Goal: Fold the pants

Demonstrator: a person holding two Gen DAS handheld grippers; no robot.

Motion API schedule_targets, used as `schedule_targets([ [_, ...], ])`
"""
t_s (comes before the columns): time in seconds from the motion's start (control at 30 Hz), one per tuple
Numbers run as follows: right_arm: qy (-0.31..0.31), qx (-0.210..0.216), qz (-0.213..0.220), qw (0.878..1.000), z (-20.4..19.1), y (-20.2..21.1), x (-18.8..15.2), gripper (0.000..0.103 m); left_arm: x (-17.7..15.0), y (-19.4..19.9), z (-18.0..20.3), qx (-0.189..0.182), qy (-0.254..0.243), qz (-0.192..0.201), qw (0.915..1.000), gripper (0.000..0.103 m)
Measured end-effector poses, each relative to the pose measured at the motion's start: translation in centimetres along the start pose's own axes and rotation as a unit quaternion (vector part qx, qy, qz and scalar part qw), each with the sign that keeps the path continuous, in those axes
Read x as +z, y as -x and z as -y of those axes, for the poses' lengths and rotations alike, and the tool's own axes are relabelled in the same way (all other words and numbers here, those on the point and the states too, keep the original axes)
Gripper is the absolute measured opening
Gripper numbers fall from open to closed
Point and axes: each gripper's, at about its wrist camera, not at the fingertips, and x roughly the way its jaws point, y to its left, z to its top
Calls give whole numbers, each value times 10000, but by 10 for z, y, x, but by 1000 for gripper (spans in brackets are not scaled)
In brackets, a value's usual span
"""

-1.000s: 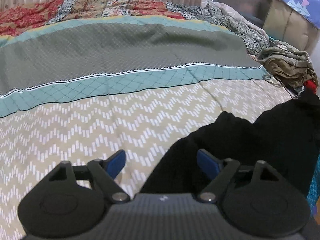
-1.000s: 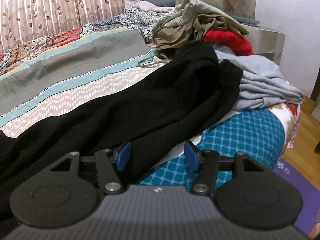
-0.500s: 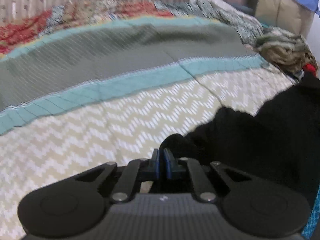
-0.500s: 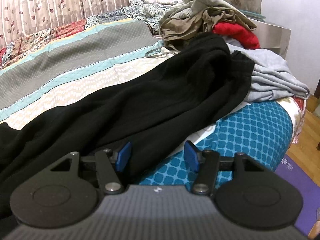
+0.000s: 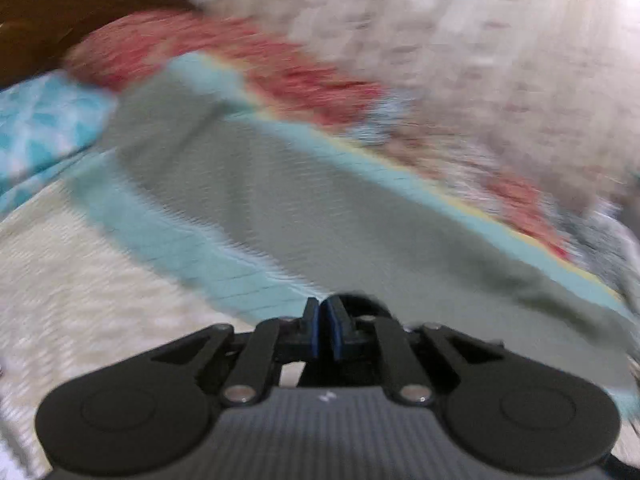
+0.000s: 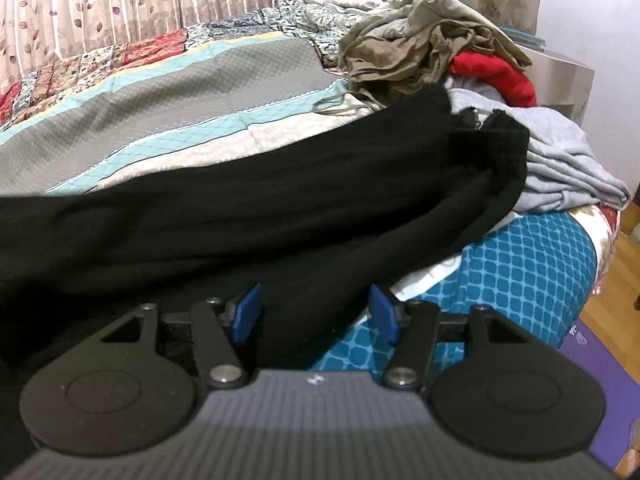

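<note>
Gripping a bit of the black pants [image 6: 248, 216], the left gripper [image 5: 322, 330] was clenched while the right gripper [image 6: 316, 312] gaped over them.

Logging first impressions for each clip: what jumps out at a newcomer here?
Long black pants sprawl across the striped bedspread, reaching a heap of clothes at the far right. The right tongs gape over the pants' near edge; the left view is a blur, its tongs shut.

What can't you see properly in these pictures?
- Left wrist view: the bedspread is smeared by motion blur, so its pattern is unreadable.
- Left gripper: shut on dark cloth; its own fingers hide how much.
- Right wrist view: the black pants run off the left edge.
</note>
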Motion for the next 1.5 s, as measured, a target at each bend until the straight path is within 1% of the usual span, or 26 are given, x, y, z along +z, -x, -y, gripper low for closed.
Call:
schedule_targets([
  [0.03,29,10,-14,10000,-2,-1,-1,62,-1,-8,-7,59,134,-236,9996,8],
  [0.07,54,29,-33,10000,-3,-2,-1,62,-7,-13,-13,2,197,-430,9989,8],
  [0.13,83,55,-73,9999,-7,-3,-2,62,-22,-18,-16,-46,130,-631,9979,17],
  [0.2,108,66,-128,9998,-11,-6,-3,62,-39,-20,-20,-54,136,-892,9959,38],
  [0.23,125,69,-151,9998,-12,-7,-3,62,-47,-18,-23,-117,202,-1022,9945,40],
  [0.27,142,72,-160,9997,-13,-7,-2,63,-54,-18,-25,-250,260,-1154,9927,40],
  [0.33,164,74,-141,9997,-14,-6,-1,63,-68,-10,-30,-588,283,-1367,9885,47],
  [0.4,140,77,-141,9998,-14,-6,-1,63,-83,5,-31,-790,156,-1441,9863,61],
  [0.43,127,77,-150,9998,-14,-6,-1,63,-91,10,-32,-782,71,-1442,9864,64],
  [0.5,119,77,-158,9998,-17,-6,-2,63,-101,21,-37,-598,-72,-1416,9881,80],
  [0.57,149,125,-173,9997,-20,-6,-3,63,-108,30,-45,-378,-88,-1392,9895,82],
  [0.63,195,194,-190,9994,-25,-6,-4,64,-113,33,-59,-294,142,-1541,9875,84],
  [0.73,262,281,-211,9990,-31,-4,-7,65,-118,39,-69,-583,507,-1790,9808,84],
  [0.9,336,396,-231,9984,-36,2,-8,65,-122,62,-64,-676,468,-1432,9863,82],
  [0.93,359,414,-229,9982,-38,3,-9,65,-122,62,-62,-708,375,-1498,9855,82],
  [1.03,387,487,-197,9979,-41,8,-9,65,-131,46,-58,-685,254,-2150,9739,83],
  [1.07,399,506,-184,9977,-42,9,-9,65,-135,45,-55,-632,134,-2143,9746,82],
  [1.1,410,525,-174,9976,-44,11,-9,65,-136,46,-52,-595,61,-2091,9761,76],
  [1.13,422,549,-168,9975,-46,12,-10,65,-137,49,-49,-575,27,-2027,9775,61],
  [1.17,446,570,-163,9972,-48,14,-10,65,-136,54,-47,-625,32,-1995,9779,26],
  [1.2,491,595,-152,9969,-50,15,-11,65,-134,57,-47,-690,107,-2000,9773,14],
  [1.23,544,612,-141,9965,-53,17,-11,65,-131,63,-49,-783,239,-1995,9765,13],
  [1.3,627,664,-130,9957,-58,20,-11,65,-124,85,-56,-661,292,-1747,9820,11],
  [1.37,707,753,-89,9946,-64,22,-10,65,-115,116,-78,-596,380,-1392,9877,11],
  [1.43,775,829,-49,9935,-68,24,-10,65,-112,146,-109,-629,712,-1252,9876,11],
  [1.5,825,914,-92,9923,-75,21,-12,65,-122,165,-140,-589,1040,-1342,9837,11],
])
